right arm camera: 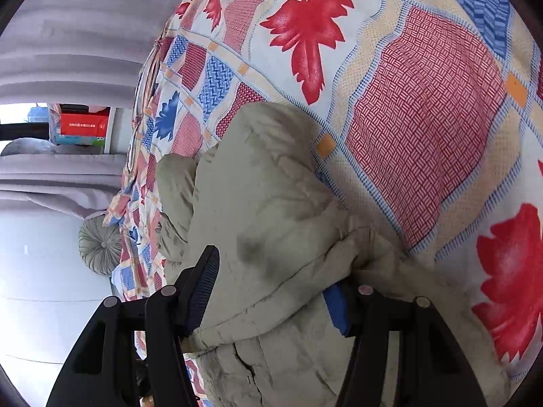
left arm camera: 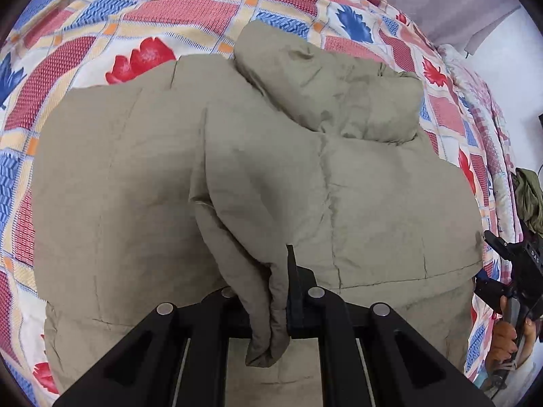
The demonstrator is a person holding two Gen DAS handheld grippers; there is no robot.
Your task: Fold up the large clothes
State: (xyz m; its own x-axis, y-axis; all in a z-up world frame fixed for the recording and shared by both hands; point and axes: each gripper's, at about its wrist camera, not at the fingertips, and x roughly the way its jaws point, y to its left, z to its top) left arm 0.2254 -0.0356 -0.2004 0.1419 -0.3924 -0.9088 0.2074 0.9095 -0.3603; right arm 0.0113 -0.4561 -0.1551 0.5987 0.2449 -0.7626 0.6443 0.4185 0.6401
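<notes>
Nearest, the left hand-held gripper (left arm camera: 271,305) is pinched tight on a hanging fold (left arm camera: 261,322) of the khaki padded jacket (left arm camera: 135,186), the cloth bunched between its fingers at 6 o'clock. Over in the right wrist view, the right hand-held gripper (right arm camera: 271,291) stands wide, its fingers (right arm camera: 203,285) either side of a puffy edge of the jacket, touching it but not clamped. Beyond, the jacket lies spread across the bed's patterned cover (left arm camera: 142,23), with its hood (left arm camera: 332,91) bulging toward 1 o'clock. Farther off, at 9 o'clock in the right wrist view, a round grey cushion (right arm camera: 100,246) sits beside the bed.
</notes>
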